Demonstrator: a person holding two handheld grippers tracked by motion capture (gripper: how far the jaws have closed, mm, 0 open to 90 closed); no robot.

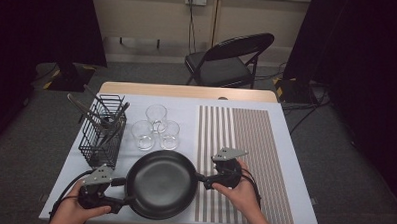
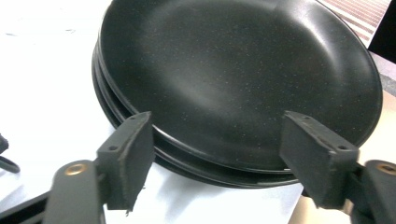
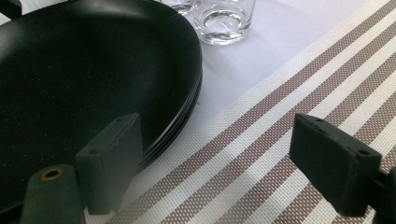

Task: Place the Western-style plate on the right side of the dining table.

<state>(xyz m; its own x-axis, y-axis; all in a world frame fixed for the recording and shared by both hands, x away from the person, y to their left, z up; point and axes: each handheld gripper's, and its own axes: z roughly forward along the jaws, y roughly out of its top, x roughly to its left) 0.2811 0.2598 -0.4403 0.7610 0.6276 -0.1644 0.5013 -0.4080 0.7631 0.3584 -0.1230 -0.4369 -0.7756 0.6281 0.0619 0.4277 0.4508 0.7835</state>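
Two grippers: both at the plate stack, one each side, near table edge.
Left gripper [image 1: 118, 193]: jaws apart, straddling the near-left rim of the black plates [image 1: 160, 184]; pads not pressing, nothing gripped.
Right gripper [image 1: 202, 181]: jaws wide apart at the stack's right rim, one jaw over the plate edge, the other over the striped mat [image 1: 245, 158]; no grip.
Progress: looks like the start of a two-handed lift or shift of the stack; approach done, clamp and move not yet done. Judgement only.
Plates, place: front centre of the table [image 1: 293, 195], on white cover, right edge just beside the mat.
Plates, material: several stacked, round, shallow, matte black with fine speckle, thin layered rims; likely slick, rims narrow to pinch.
Mat: woven, brown and white stripes, flat.
Glasses [image 1: 156, 126]: three clear tumblers, clustered behind the plates, close together.
Basket [image 1: 103, 133]: black wire, upright, left of glasses, holding metal utensils.
Chair [image 1: 228, 60]: dark folding, beyond table, well apart.
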